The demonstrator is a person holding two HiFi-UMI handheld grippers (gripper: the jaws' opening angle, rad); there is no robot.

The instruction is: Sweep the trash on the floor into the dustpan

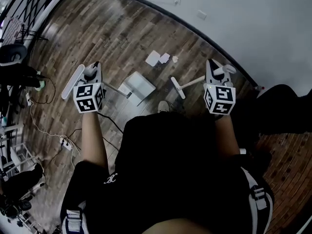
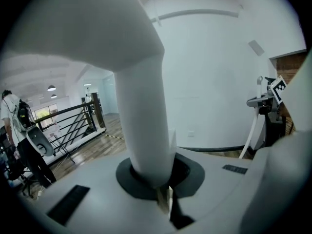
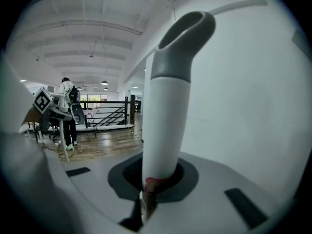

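In the head view a white dustpan (image 1: 139, 87) rests on the wooden floor. Its thin pole runs up to my left gripper (image 1: 92, 73), which is shut on the dustpan handle (image 2: 141, 106). The jaws press against it on both sides. My right gripper (image 1: 215, 73) is shut on the white broom handle (image 3: 163, 121), which has a grey top. The broom head (image 1: 178, 87) sits on the floor just right of the dustpan. Several white paper scraps (image 1: 155, 58) lie beyond the two, apart from both.
A white wall and dark baseboard (image 1: 229, 57) curve past the right side. Cables and a power strip (image 1: 64, 142) trail at the left, near a black railing (image 1: 29, 4) and equipment. A person (image 3: 67, 112) stands far off by the railing.
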